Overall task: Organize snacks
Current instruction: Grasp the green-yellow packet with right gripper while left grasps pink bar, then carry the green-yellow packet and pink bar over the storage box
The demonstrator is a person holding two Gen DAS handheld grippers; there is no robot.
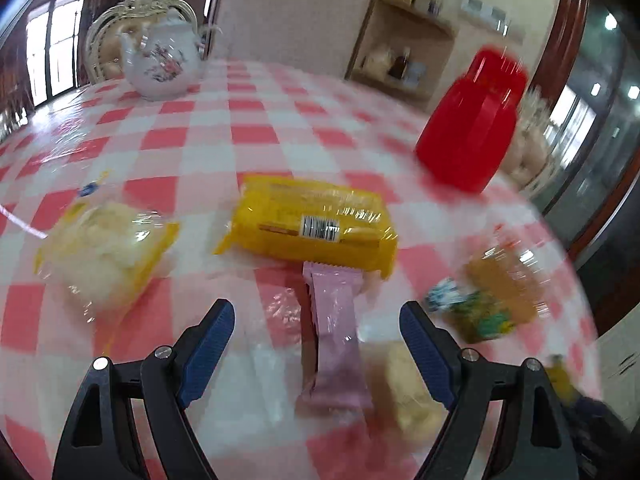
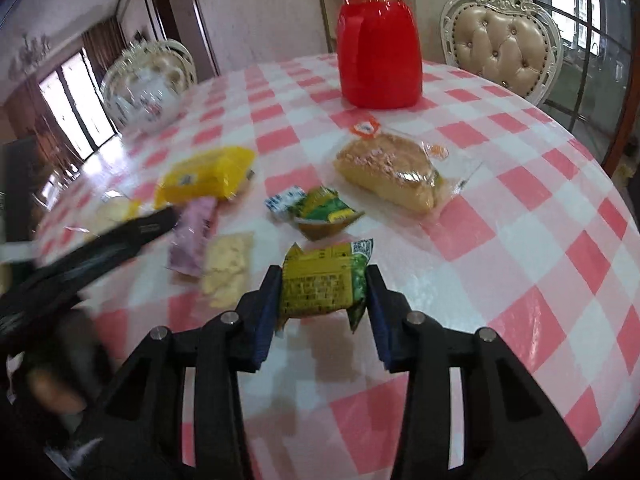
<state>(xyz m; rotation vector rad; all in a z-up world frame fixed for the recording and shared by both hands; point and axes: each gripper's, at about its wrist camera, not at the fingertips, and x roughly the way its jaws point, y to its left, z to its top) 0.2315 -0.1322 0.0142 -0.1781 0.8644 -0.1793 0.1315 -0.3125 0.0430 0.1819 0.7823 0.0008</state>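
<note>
Snacks lie scattered over a round table (image 2: pixel 520 208) covered in a pink-and-white checked cloth. The right gripper (image 2: pixel 322 280) is clamped on a green-and-yellow snack packet (image 2: pixel 324 284), its blue pads pressing the packet from both sides just above the cloth. Beyond it sit a smaller green packet (image 2: pixel 326 212), touching a blue-and-white sachet (image 2: pixel 285 200), and farther right a wrapped bread roll (image 2: pixel 390 176) in clear film. To the left are a yellow biscuit pack (image 2: pixel 204 176), a pink bar wrapper (image 2: pixel 192 236) and a clear bag of pale crackers (image 2: pixel 228 268) just beside it. The left gripper (image 1: pixel 316 320) hangs over the table with its jaws spread wide and nothing between the pads; the pink bar wrapper (image 1: pixel 336 328) lies on the cloth below the gap, one end tucked against the yellow biscuit pack (image 1: pixel 308 220). A clear bag of pale pastry (image 1: pixel 104 248) lies apart to the left in that view, which is blurred. A red thermos jug (image 2: pixel 378 40) stands upright at the far side of the table, and a white floral teapot (image 1: pixel 160 60) stands at the far left. An ornate cream chair (image 2: pixel 500 40) stands behind the table on the right.
</note>
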